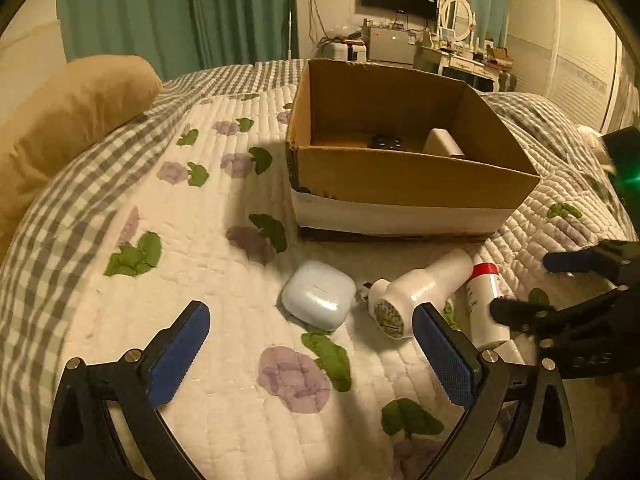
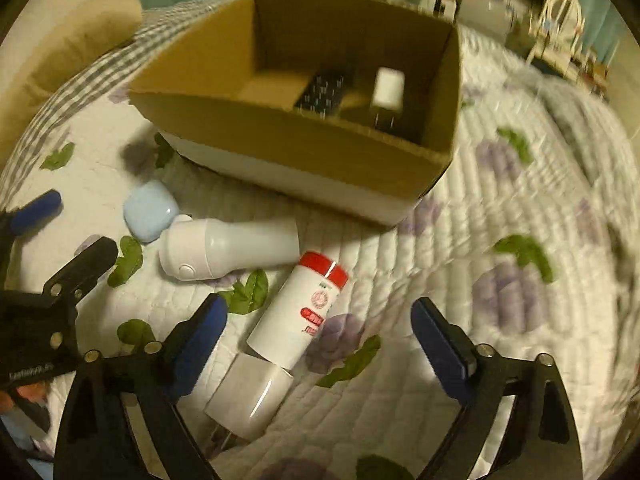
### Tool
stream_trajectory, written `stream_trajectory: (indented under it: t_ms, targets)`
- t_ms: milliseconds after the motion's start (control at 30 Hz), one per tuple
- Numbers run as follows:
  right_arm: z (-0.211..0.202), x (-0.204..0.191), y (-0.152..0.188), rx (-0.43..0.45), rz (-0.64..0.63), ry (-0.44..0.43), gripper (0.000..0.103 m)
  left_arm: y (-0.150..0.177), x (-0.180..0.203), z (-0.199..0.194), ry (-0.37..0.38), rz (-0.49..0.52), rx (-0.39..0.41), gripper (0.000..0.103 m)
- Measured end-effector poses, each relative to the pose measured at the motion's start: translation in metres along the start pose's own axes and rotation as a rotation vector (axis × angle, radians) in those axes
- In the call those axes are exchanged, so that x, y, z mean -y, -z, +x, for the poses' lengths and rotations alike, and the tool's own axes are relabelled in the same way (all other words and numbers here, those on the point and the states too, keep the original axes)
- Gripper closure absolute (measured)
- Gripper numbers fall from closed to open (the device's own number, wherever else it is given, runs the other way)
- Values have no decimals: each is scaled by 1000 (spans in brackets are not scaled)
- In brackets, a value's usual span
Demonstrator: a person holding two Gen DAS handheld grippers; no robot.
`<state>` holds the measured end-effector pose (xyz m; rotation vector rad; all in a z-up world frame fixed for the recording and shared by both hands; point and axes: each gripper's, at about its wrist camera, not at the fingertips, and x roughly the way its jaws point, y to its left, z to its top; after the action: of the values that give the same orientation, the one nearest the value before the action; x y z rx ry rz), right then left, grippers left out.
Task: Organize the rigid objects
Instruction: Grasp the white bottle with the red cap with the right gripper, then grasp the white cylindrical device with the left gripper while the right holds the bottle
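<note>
Both grippers hang wide open and empty over a quilted bed; the right gripper (image 2: 318, 330) brackets a red-capped white bottle (image 2: 300, 312) lying on its side, touching a white cylinder (image 2: 250, 400); the left gripper (image 1: 310, 340) faces a pale blue earbud case (image 1: 319, 295) beside a white fabric shaver (image 1: 416, 294); the bottle looks light, stiff, smooth and prone to roll, best pinched mid-body; the cardboard box (image 1: 416, 178) waits just beyond, already holding a charger (image 2: 387, 87) and a dark item.

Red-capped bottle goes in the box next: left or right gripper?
Right. The right gripper is open with the red-capped bottle lying between its fingers. The left gripper faces the blue case instead. The cardboard box sits just ahead.
</note>
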<state>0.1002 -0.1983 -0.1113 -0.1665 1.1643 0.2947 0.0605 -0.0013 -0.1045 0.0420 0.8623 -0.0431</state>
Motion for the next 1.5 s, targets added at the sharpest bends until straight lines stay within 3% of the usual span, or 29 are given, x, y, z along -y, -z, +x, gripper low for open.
stream_trajectory:
  t_ms: [133, 200, 300, 467, 733, 867, 1000, 1100, 1167, 1200, 1500]
  targets:
    - [23, -2, -2, -74, 2, -14, 12, 3, 1, 3, -9, 2, -7, 0]
    - [34, -6, -4, -104, -8, -5, 19, 3, 0, 3, -10, -5, -13, 0]
    - [46, -8, -5, -145, -10, -19, 50, 3, 0, 5, -6, -10, -23, 0]
    - [26, -3, -4, -68, 2, -27, 61, -4, 9, 4, 19, 56, -37, 0]
    - [-20, 14, -11, 22, -40, -13, 67, -23, 49, 24, 45, 285, -52, 0]
    - [-29, 22, -7, 26, -55, -24, 67, -22, 72, 47, 18, 371, -81, 2]
    - [-29, 26, -8, 45, -40, -36, 67, -22, 81, 68, 49, 378, -144, 15]
    - [-25, 24, -9, 52, -32, -36, 67, -21, 84, 79, 107, 369, -192, 34]
    - [-25, 27, -8, 53, -29, -41, 67, -21, 86, 82, 122, 374, -205, 41]
    - [-25, 28, -8, 54, -29, -43, 67, -21, 86, 81, 125, 378, -201, 57]
    - [-46, 24, -7, 100, -40, -41, 67, -28, 67, 39, 177, 273, -161, 58]
